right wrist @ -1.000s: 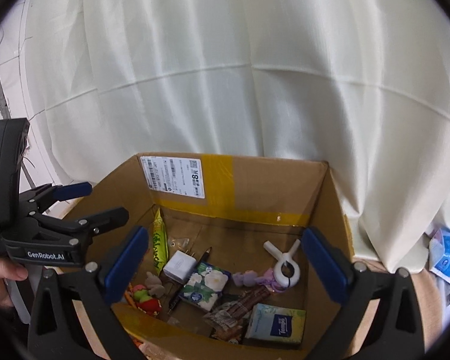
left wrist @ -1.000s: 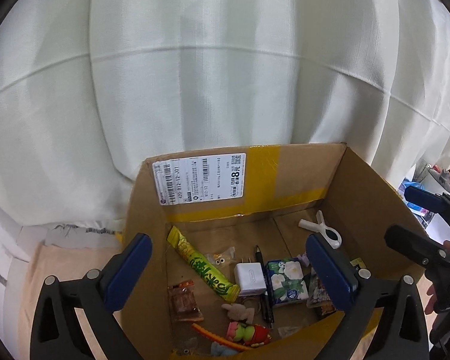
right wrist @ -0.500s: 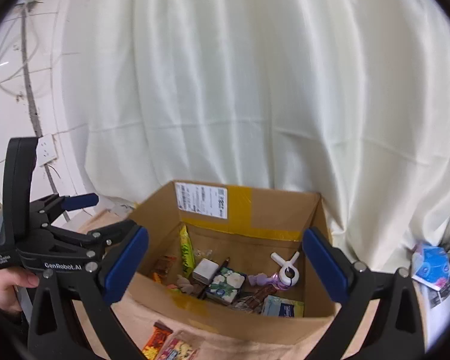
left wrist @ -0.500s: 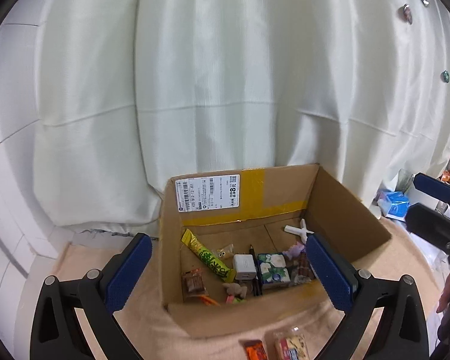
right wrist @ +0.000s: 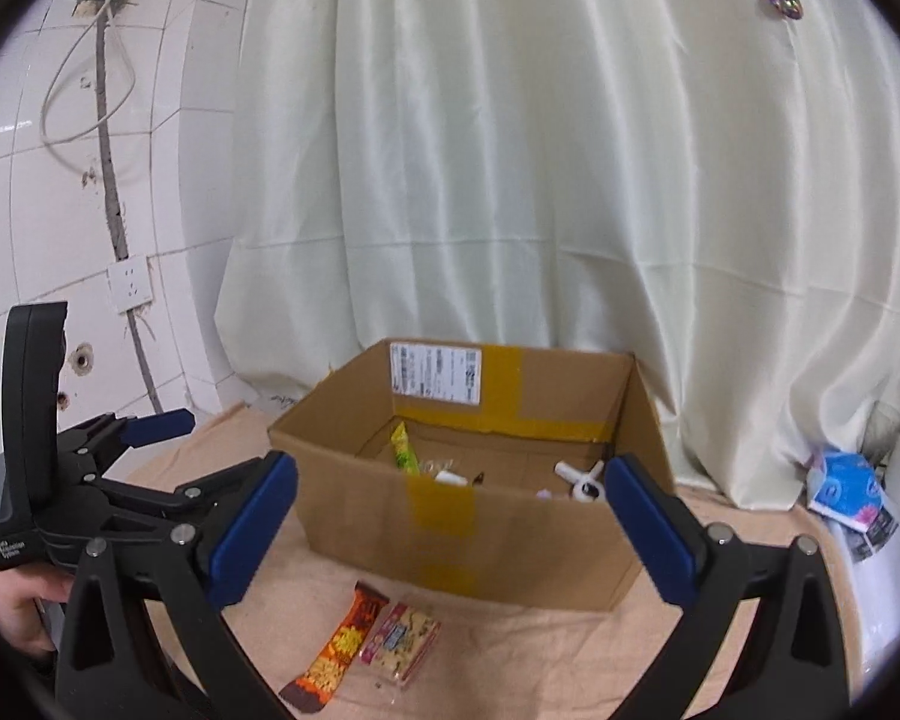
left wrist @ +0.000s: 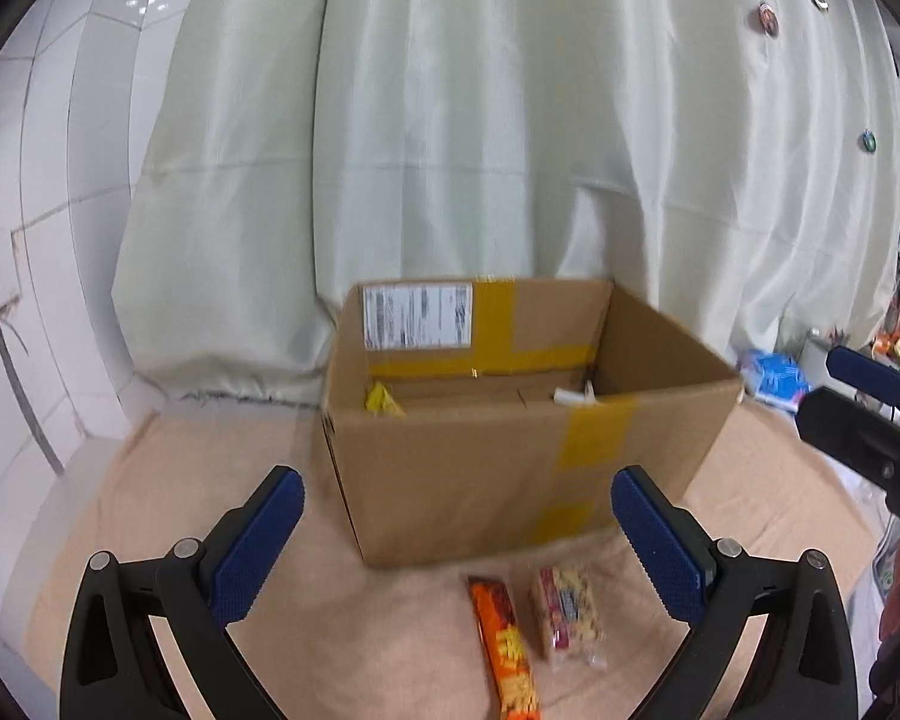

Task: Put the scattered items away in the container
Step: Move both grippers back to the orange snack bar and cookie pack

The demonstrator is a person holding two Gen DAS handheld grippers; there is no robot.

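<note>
An open brown cardboard box (right wrist: 462, 516), yellow-taped, stands upright on the beige-covered desk (right wrist: 570, 648), small items inside. Just before it lie an orange snack bar (right wrist: 339, 639) and a clear cracker packet (right wrist: 399, 636), side by side.

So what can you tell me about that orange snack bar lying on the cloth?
The orange snack bar is a long, thin, shiny wrapper with yellow markings and a dark end nearest the camera. It lies flat on the tan cloth, in front of the cardboard box, right beside a clear cracker packet. No gripper touches it.
</note>
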